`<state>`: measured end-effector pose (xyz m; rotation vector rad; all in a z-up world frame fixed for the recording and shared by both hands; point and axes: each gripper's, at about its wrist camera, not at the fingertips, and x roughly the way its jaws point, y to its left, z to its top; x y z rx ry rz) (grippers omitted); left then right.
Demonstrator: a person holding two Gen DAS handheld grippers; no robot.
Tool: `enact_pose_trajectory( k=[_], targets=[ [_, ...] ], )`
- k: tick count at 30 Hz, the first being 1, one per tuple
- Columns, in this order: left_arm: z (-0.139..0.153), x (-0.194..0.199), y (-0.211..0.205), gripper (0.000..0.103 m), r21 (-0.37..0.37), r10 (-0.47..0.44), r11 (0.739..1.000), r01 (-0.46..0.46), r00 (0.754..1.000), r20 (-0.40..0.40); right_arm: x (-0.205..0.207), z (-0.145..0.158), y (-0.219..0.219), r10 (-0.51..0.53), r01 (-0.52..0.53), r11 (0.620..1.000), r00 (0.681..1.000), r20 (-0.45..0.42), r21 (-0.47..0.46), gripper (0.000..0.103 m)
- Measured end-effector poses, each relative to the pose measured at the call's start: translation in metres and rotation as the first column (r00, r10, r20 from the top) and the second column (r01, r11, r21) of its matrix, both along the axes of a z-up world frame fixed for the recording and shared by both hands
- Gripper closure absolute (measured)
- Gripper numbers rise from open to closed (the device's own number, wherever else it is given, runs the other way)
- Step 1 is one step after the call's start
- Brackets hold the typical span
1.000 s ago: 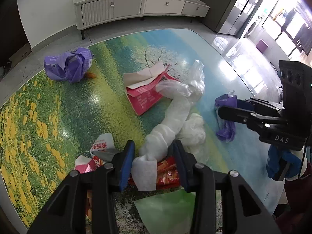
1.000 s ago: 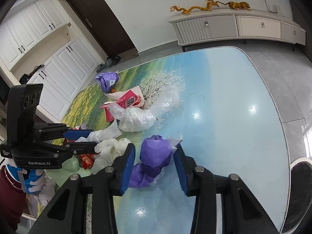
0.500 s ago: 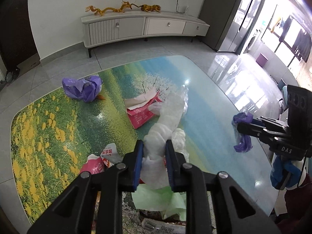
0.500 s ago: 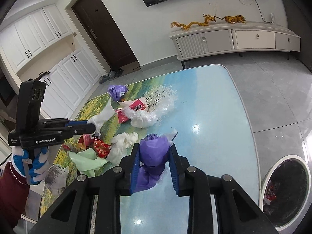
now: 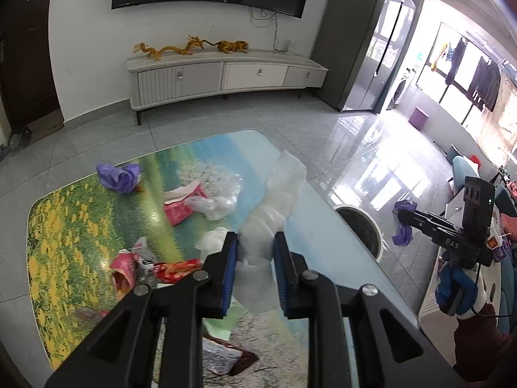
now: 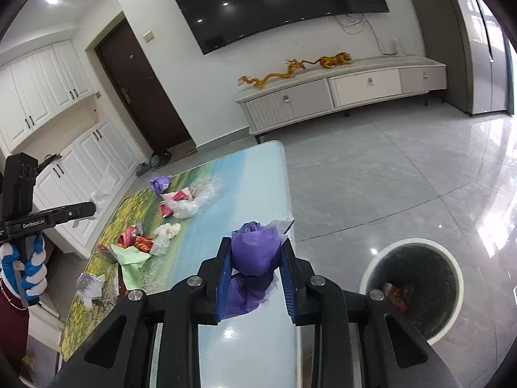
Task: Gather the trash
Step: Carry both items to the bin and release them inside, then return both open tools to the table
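Glossy table, crinkly purple plastic bag

Table printed with yellow flowers on green, fading to pale blue; purple bag between blue pads of the black right gripper; translucent white bag in the black left gripper; white-rimmed dark bin; pink-red carton; light green sheet

Left hand-held gripper clamps a white plastic bag above the littered table
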<state>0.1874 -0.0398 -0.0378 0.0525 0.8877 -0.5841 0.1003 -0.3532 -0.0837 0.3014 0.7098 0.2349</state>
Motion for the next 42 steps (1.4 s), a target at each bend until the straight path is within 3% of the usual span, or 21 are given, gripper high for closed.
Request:
enact_pose_trajectory(
  k=[6, 13, 24, 26, 28, 34, 42],
  targets=[
    [-0.001, -0.017, -0.077, 0.082, -0.017, -0.128, 0.992, 0.128, 0.991, -0.025, -0.037, -0.001, -0.065, -0.139, 0.139, 0.99, 0.99, 0.008, -0.025, 0.076],
    [-0.032, -0.018, -0.19, 0.082, -0.021, -0.245, 0.97, 0.244, 0.964, -0.105, -0.049, -0.027, -0.123, -0.258, 0.258, 0.966, 0.965, -0.032, -0.025, 0.076],
    [-0.099, 0.013, -0.321, 0.078, -0.05, -0.264, 0.964, 0.26, 0.935, -0.238, -0.013, -0.077, -0.18, -0.344, 0.34, 0.939, 0.93, -0.129, -0.052, 0.075],
    [-0.106, 0.017, -0.334, 0.071, -0.063, -0.269, 0.963, 0.262, 0.929, -0.254, -0.003, -0.087, -0.186, -0.351, 0.345, 0.937, 0.924, -0.152, -0.065, 0.07],
    [-0.112, 0.022, -0.342, 0.061, -0.075, -0.271, 0.962, 0.261, 0.926, -0.262, 0.004, -0.093, -0.189, -0.368, 0.36, 0.93, 0.915, -0.166, -0.074, 0.053],
    [-0.113, 0.025, -0.338, 0.056, -0.09, -0.27, 0.963, 0.255, 0.929, -0.252, 0.006, -0.096, -0.193, -0.387, 0.38, 0.922, 0.908, -0.163, -0.073, 0.048],
    [-0.084, 0.012, -0.301, 0.056, -0.074, -0.207, 0.977, 0.198, 0.965, -0.16, -0.008, -0.066, -0.182, -0.375, 0.367, 0.926, 0.921, -0.103, -0.09, 0.048]
  ],
)
